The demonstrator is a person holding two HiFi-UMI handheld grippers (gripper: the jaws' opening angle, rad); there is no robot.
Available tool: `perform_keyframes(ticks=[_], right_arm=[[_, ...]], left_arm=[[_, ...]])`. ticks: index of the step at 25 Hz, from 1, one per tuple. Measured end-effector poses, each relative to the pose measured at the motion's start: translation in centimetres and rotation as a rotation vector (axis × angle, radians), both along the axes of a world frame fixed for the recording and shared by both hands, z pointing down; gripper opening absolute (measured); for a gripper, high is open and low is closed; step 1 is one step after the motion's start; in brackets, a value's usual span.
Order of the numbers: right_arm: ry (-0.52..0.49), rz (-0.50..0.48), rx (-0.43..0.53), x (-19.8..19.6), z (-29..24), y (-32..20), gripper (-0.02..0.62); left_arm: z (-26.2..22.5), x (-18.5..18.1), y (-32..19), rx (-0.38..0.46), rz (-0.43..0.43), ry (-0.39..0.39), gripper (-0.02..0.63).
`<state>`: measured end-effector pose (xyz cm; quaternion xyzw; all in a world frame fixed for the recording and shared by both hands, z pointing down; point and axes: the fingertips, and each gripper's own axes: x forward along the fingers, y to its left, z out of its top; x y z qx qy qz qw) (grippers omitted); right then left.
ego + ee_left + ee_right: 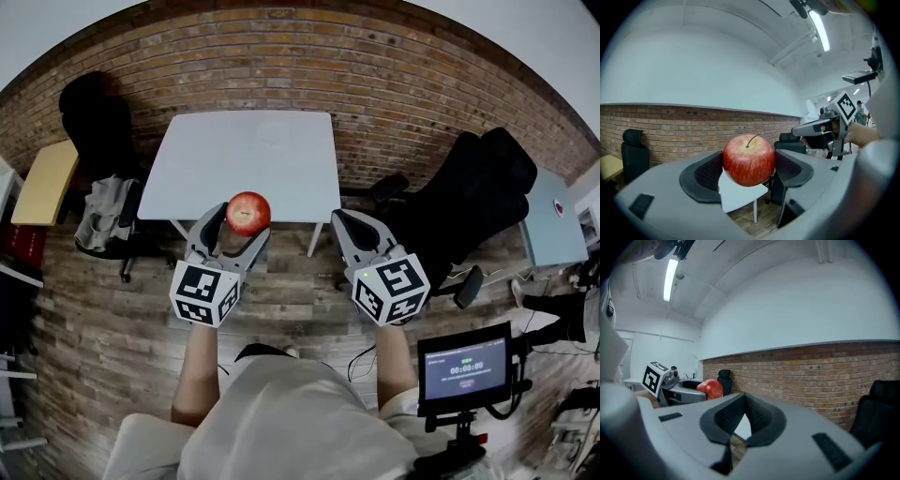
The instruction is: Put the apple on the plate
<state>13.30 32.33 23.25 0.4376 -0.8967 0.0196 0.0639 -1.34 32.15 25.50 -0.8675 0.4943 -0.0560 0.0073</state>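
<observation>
A red apple [248,213] with a short stem sits between the pads of my left gripper [242,225], which is shut on it and holds it level in the air by the near edge of the white table [202,173]. In the left gripper view the apple [749,160] fills the gap between both dark pads. A faint pale round plate [273,131] lies toward the far side of the table. My right gripper [340,218] hovers to the right of the apple, shut with nothing in it. In its own view the right gripper [744,401] has its pads touching, and the apple [710,388] shows far left.
A brick wall [309,66] runs behind the table. A black chair [98,122] with grey cloth stands at the left, and a black office chair [473,202] at the right. A yellow table [44,183] is far left; a small screen [466,367] is lower right.
</observation>
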Motion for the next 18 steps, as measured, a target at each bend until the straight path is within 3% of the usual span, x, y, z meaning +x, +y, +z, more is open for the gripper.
perform_keyframes(ticks=[18], right_arm=[[0.008, -0.020, -0.013, 1.5, 0.5, -4.4, 0.003]], left_arm=[[-0.2, 2.2, -4.4, 0.009, -0.001, 0.000, 0.357]])
